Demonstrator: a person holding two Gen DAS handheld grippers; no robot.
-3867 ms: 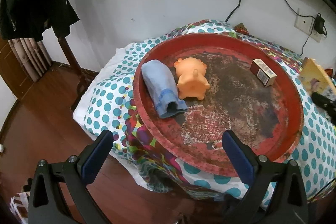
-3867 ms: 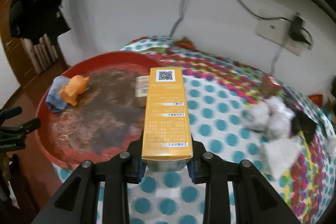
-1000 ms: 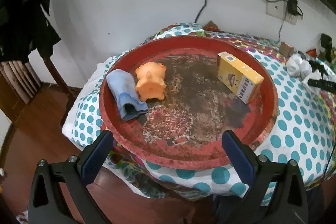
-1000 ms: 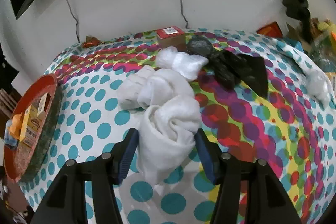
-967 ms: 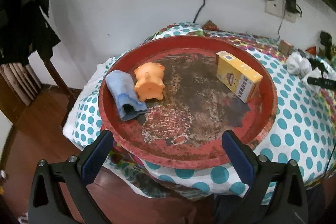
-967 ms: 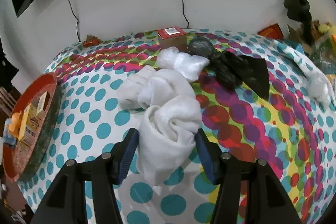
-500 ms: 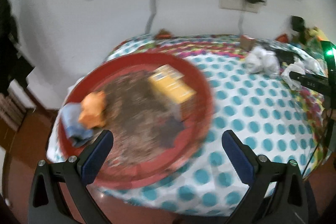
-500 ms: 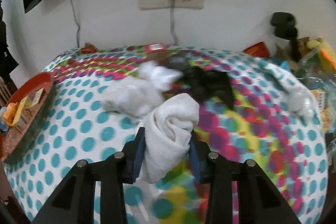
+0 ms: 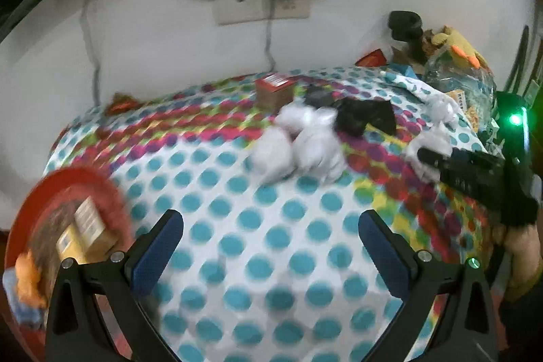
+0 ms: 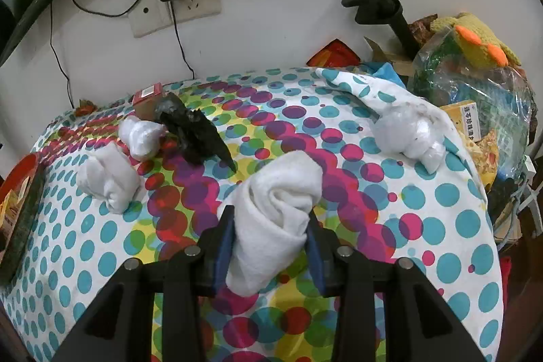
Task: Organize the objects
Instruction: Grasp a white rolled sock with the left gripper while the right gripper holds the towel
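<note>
My right gripper [image 10: 269, 233] is shut on a rolled white towel [image 10: 278, 209] and holds it above the dotted tablecloth. My left gripper [image 9: 271, 246] is open and empty over the cloth. The red tray [image 9: 101, 189] sits at the far left with the yellow box [image 9: 85, 229], the orange pig toy [image 9: 29, 277] and the blue cloth [image 9: 20, 311] in it. Two white cloth bundles [image 9: 298, 148] lie mid-table, with a black bag [image 9: 363, 117] behind them. In the right wrist view they show as one bundle [image 10: 108, 182] and another [image 10: 142, 134] beside the black bag [image 10: 193, 131].
A small red-topped box [image 10: 147, 106] stands near the wall. A white plastic bundle [image 10: 407, 138] lies at the right on a fold of cloth. Bags, a yellow knitted toy [image 10: 475, 39] and a black clamp [image 10: 380, 5] crowd the far right. The right gripper shows in the left wrist view [image 9: 475, 175].
My right gripper closed on the white towel and lifted it away from the other bundles. My left gripper swung right, from the red tray toward the middle of the table.
</note>
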